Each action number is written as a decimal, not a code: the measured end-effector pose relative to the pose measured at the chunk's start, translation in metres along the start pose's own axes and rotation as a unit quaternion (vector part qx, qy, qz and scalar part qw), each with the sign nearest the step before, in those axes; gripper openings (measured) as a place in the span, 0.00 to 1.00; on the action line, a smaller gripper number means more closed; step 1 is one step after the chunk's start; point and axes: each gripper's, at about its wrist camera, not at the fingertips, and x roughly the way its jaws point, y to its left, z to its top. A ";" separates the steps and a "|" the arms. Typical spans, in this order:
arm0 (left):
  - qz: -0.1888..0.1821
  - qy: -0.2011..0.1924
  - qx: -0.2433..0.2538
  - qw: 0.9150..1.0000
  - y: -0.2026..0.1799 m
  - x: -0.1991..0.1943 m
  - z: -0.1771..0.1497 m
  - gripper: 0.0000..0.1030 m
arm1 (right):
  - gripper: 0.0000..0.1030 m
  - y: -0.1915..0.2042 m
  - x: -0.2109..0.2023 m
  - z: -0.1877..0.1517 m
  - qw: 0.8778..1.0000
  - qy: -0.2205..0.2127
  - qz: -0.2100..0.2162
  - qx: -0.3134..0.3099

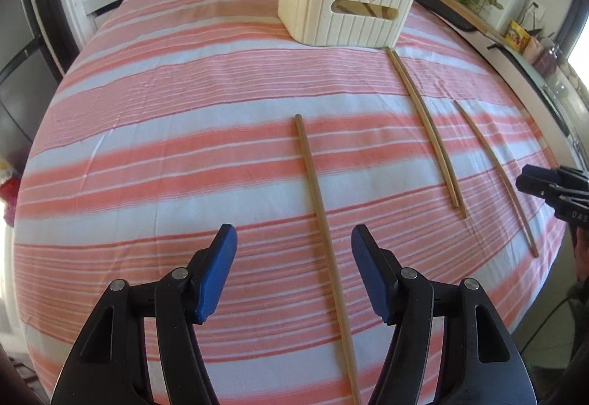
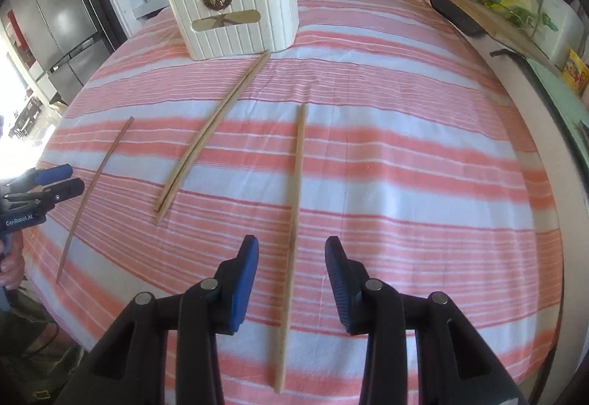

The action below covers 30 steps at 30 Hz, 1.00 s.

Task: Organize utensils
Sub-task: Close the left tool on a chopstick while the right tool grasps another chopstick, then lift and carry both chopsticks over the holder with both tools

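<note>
Four thin wooden chopsticks on pink-and-white striped cloth [image 1: 184, 162], all outside cream ribbed utensil holder [image 1: 346, 11] at far edge; holder already has spoon, sticks.

Left gripper [image 1: 294, 276]: jaws spread, pads clear of leftmost chopstick [image 1: 316, 206] lying between them. Tilted steeply down, likely lined up to pinch.

Right gripper [image 2: 291, 280]: jaws part-spread, straddling rightmost chopstick [image 2: 296, 206], no contact. Same downward tilt.

Middle pair [image 2: 210, 136] touching, far ends at holder base, unattended.
</note>
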 end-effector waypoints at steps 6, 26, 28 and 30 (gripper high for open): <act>0.009 0.014 -0.016 1.000 0.001 0.020 0.018 0.61 | 0.37 0.000 0.035 0.025 0.999 0.027 -0.005 -0.026; 0.018 -0.058 0.016 0.998 -0.023 -0.010 0.059 0.04 | 0.05 -0.013 0.019 0.091 0.997 -0.066 0.033 0.015; 0.007 -0.092 0.015 0.996 -0.024 -0.042 0.059 0.04 | 0.06 -0.013 -0.012 0.090 0.994 -0.096 0.046 0.021; -0.005 -0.127 0.012 0.992 -0.023 -0.073 0.059 0.04 | 0.06 -0.011 -0.045 0.086 0.989 -0.130 0.061 0.022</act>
